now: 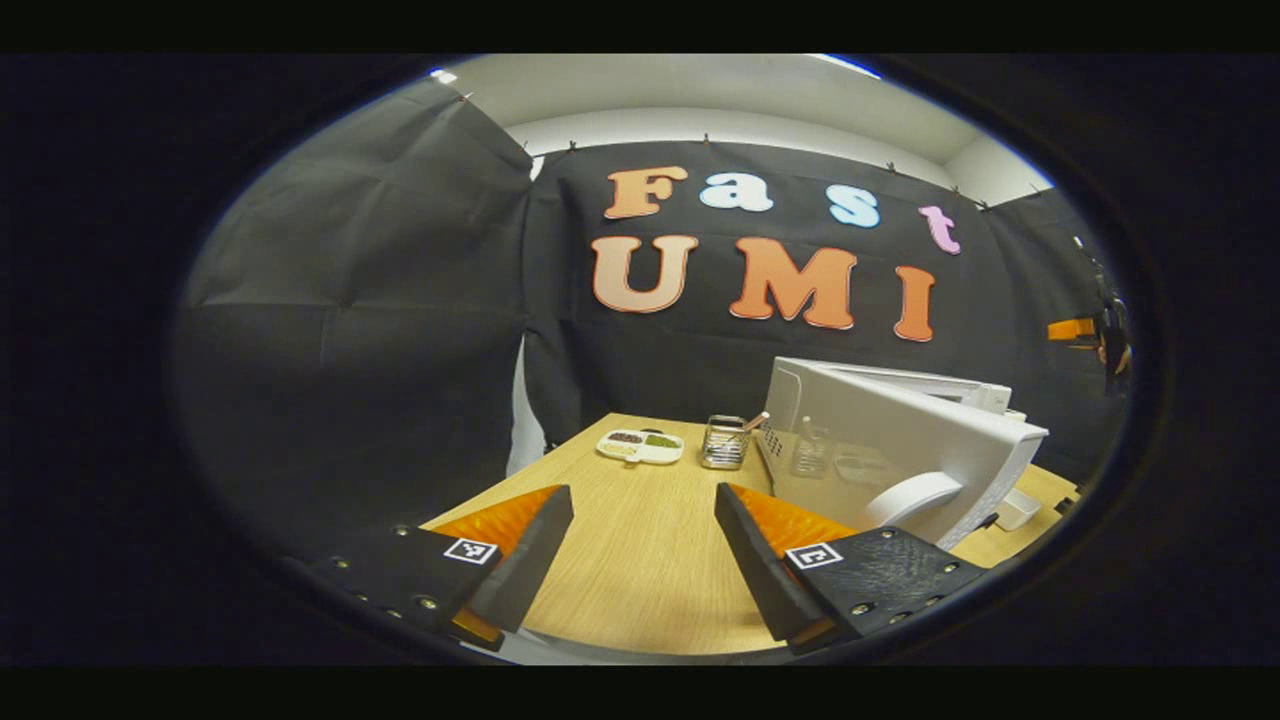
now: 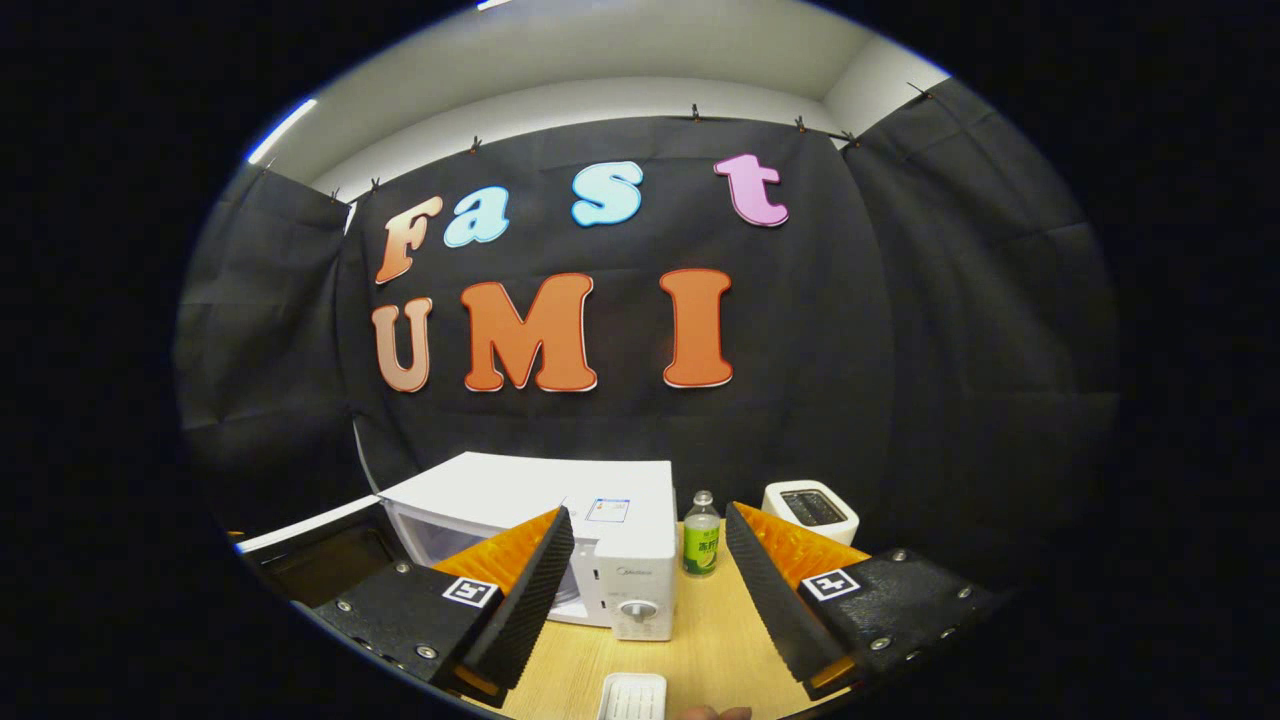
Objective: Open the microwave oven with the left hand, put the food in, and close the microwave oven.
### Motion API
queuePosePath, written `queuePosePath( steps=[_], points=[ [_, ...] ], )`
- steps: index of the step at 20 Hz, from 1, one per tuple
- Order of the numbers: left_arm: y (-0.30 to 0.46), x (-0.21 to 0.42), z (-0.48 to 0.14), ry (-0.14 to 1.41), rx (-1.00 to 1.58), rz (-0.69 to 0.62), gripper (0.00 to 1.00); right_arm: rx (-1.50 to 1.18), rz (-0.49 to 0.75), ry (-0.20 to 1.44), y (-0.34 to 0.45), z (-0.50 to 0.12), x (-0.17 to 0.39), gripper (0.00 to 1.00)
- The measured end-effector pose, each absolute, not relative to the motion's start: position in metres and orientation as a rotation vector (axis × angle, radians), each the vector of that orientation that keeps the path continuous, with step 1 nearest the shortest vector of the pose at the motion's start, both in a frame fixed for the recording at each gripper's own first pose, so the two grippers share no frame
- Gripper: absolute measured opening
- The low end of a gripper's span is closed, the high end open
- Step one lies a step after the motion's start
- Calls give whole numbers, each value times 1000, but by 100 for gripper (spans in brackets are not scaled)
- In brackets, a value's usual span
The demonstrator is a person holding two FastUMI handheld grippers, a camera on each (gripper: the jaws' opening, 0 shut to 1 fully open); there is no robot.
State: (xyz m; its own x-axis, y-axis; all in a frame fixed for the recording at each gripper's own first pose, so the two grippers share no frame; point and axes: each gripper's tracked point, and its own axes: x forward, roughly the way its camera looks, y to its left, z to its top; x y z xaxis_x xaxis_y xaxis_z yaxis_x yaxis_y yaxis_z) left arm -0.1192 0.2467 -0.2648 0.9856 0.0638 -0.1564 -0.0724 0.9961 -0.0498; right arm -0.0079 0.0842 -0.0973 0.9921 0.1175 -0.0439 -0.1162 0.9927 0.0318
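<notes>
Microwave (image 2: 560,530) stands door-open (image 1: 900,450) on the worktop (image 1: 640,560); food tray (image 1: 641,446) waits beyond it. Both hand-held grippers, left (image 1: 640,545) and right (image 2: 650,570), gape empty. A careless reach may knock the door.

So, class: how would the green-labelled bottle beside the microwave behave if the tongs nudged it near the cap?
The bottle stands tall and narrow, so it would probably tip. Once down, its round body would likely roll. It looks like light plastic, so it should slide easily on the smooth table.

Black cloth walls (image 1: 350,330) hang clipped below a white ceiling (image 2: 600,60); a light wooden table (image 1: 640,570) spreads beyond the jaws.
</notes>
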Motion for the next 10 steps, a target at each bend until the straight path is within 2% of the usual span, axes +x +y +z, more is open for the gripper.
queuePosePath(
  steps=[4,6,9,10],
  points=[
    [229,-111,-267,164,-32,51,87,25,67,4,50,-65,-10,95],
    [216,-109,-267,152,-31,30,74,37,69,-7,45,-60,-11,95],
    [187,-106,-278,181,-57,-44,0,29,91,-7,47,-64,-14,95],
    [183,-103,-287,195,-54,-52,2,28,106,-3,50,-65,-14,95]
  ],
)
